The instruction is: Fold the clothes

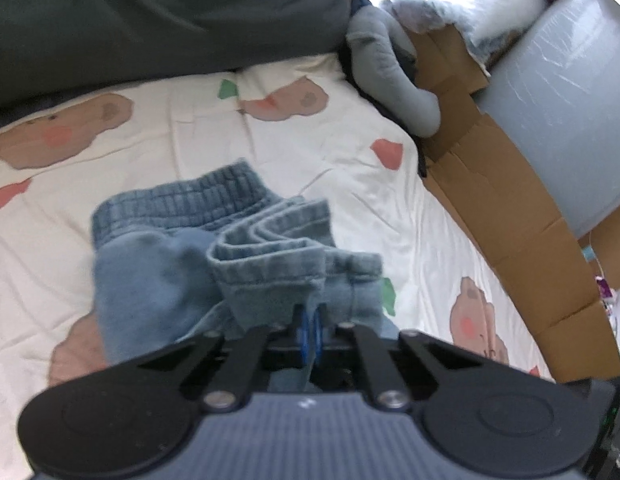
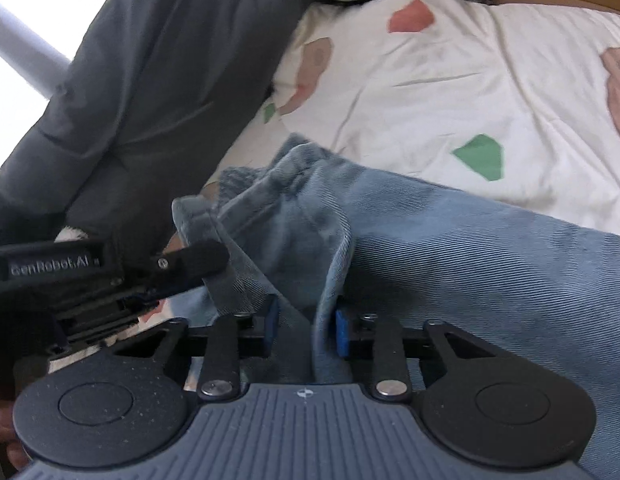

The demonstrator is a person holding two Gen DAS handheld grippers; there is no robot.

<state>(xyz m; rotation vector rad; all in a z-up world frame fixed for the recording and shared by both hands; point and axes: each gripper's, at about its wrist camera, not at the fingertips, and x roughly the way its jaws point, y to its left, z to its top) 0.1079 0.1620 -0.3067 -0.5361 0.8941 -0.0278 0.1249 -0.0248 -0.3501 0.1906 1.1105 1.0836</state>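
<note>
Bright daylight blows out the upper corners; both fisheye views are soft, edges curved.

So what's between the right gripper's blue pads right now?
A bunched fold of the denim shorts sits between the right gripper pads, seen in the right wrist view.

- A bedroom in a home is shown.
- A bed sheet [image 1: 330, 152] printed with cartoon bears is spread over the bed.
- A grey plush toy [image 1: 390, 80] and flattened cardboard [image 1: 510, 216] are seen beside it.
</note>
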